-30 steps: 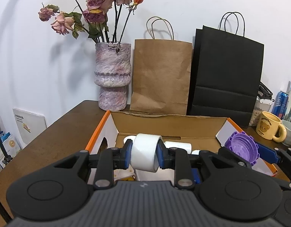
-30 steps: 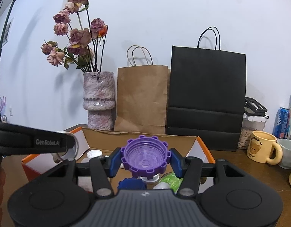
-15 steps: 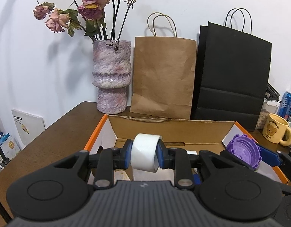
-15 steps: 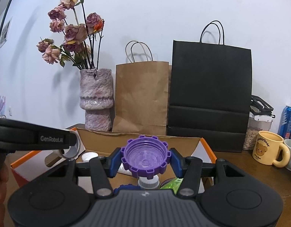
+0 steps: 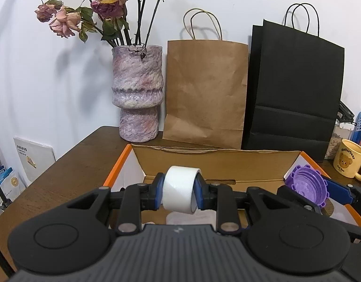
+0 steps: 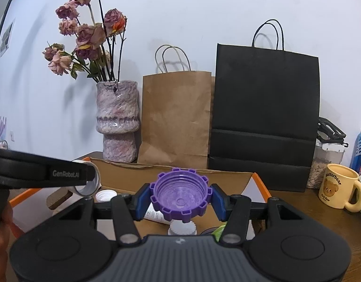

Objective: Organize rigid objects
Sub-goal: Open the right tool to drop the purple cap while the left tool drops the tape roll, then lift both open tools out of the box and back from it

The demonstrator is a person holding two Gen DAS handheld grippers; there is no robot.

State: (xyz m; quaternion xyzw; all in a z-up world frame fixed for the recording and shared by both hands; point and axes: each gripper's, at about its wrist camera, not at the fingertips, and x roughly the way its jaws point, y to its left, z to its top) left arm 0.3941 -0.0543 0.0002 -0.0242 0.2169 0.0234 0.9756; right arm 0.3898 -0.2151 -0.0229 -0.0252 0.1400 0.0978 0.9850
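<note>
The left gripper (image 5: 179, 193) has its jaws closed on a white tape roll (image 5: 180, 191), and the right gripper (image 6: 180, 197) clamps a purple lid (image 6: 180, 196); both are held above the open cardboard box (image 5: 215, 162), probably for sorting elsewhere on the worktop (image 5: 70, 169)

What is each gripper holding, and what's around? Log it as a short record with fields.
left gripper: shut on white tape roll
right gripper: shut on purple lid, hollow side facing camera
below both: open cardboard box holding small items
behind box: vase, brown bag, black bag
right of box: yellow mug
</note>
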